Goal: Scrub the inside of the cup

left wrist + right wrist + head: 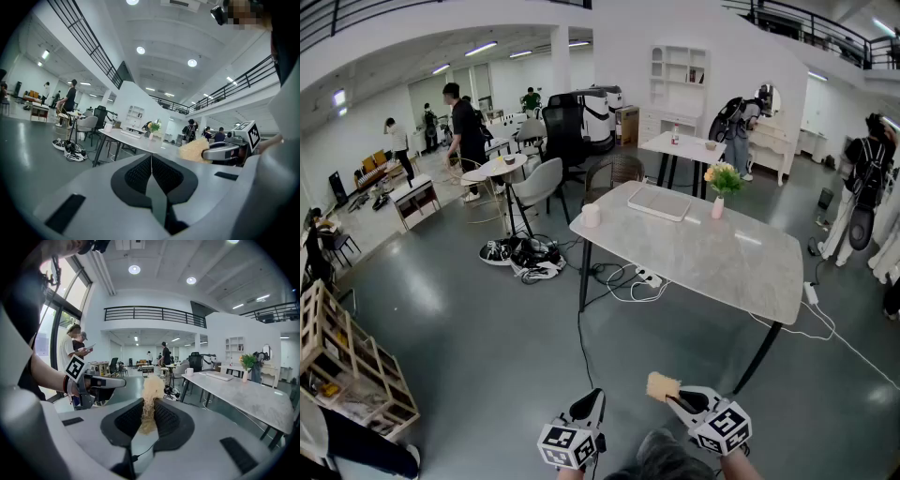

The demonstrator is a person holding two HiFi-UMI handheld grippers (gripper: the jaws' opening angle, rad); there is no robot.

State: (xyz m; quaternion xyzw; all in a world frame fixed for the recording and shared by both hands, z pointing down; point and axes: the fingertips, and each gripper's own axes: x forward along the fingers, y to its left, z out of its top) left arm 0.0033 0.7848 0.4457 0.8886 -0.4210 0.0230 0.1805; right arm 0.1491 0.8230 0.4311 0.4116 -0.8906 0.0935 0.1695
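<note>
Yellow sponge (663, 385), one, clamped in right claw (149, 403); left claw (151, 163) closed; one cup (591, 215).

— Where does your cup sit?
— Your cup (591, 215): plain white, upright, upper middle of the head view, on the near-left corner of the table (703, 258). Too far off to see its inside.
— And your scrubber?
— Your sponge (663, 385): pale yellow, coarse, bottom centre, pinched in the jaws of your right gripper (677, 400), sticking out past them. Well apart from the cup.
</note>
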